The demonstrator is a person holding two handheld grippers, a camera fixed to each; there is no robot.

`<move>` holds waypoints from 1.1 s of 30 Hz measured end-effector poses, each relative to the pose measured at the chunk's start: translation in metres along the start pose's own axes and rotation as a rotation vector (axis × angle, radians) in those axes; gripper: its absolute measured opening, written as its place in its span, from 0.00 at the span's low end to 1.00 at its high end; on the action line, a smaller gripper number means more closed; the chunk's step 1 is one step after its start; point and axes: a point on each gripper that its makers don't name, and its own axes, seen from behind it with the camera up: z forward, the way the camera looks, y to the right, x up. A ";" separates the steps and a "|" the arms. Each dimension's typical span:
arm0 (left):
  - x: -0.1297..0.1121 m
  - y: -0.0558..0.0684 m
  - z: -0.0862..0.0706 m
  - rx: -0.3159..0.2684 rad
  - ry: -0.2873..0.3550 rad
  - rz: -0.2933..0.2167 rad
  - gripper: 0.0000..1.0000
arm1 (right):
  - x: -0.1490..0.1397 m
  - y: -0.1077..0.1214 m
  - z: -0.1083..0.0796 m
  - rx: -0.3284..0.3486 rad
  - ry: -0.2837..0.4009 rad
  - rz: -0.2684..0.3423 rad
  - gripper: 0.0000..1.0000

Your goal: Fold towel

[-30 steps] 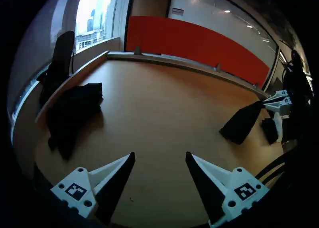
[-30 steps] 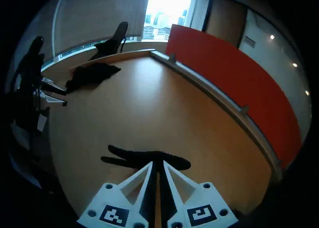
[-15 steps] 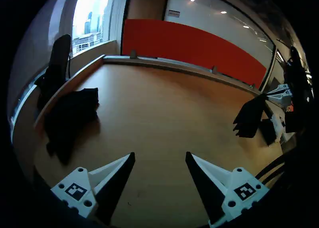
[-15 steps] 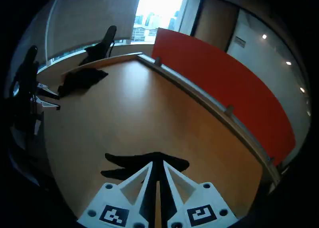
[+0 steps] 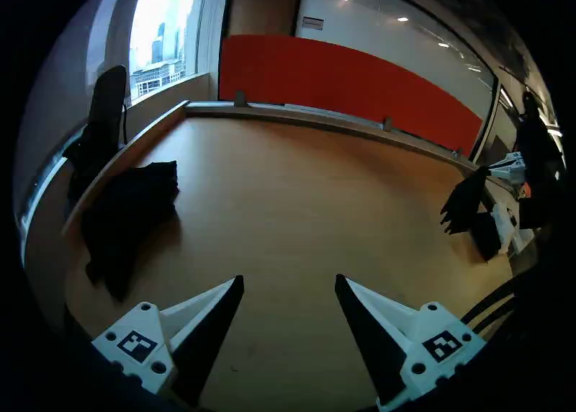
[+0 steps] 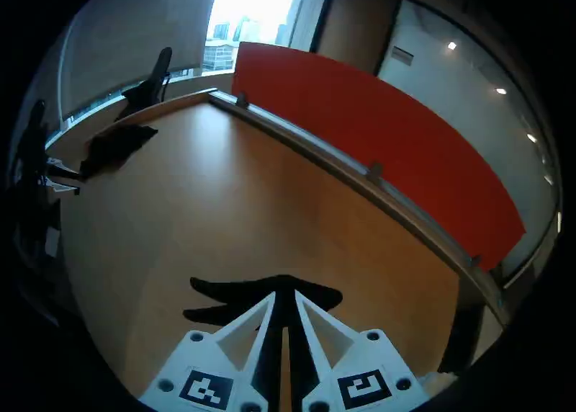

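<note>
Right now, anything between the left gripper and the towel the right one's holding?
Nothing visible. Just table lies between the open left gripper and the towel in the right gripper.

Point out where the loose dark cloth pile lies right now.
The dark cloth pile lies at the left of the left gripper view, on the wooden table beside its raised edge, near the office chair.

Cloth heap (image 5: 129, 210) on desk (image 5: 288, 196), nr chair (image 5: 106, 117)
</note>
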 end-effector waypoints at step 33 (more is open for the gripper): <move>0.007 0.032 0.011 0.007 -0.031 0.059 0.94 | -0.075 0.180 -0.040 -0.212 -0.115 0.107 0.05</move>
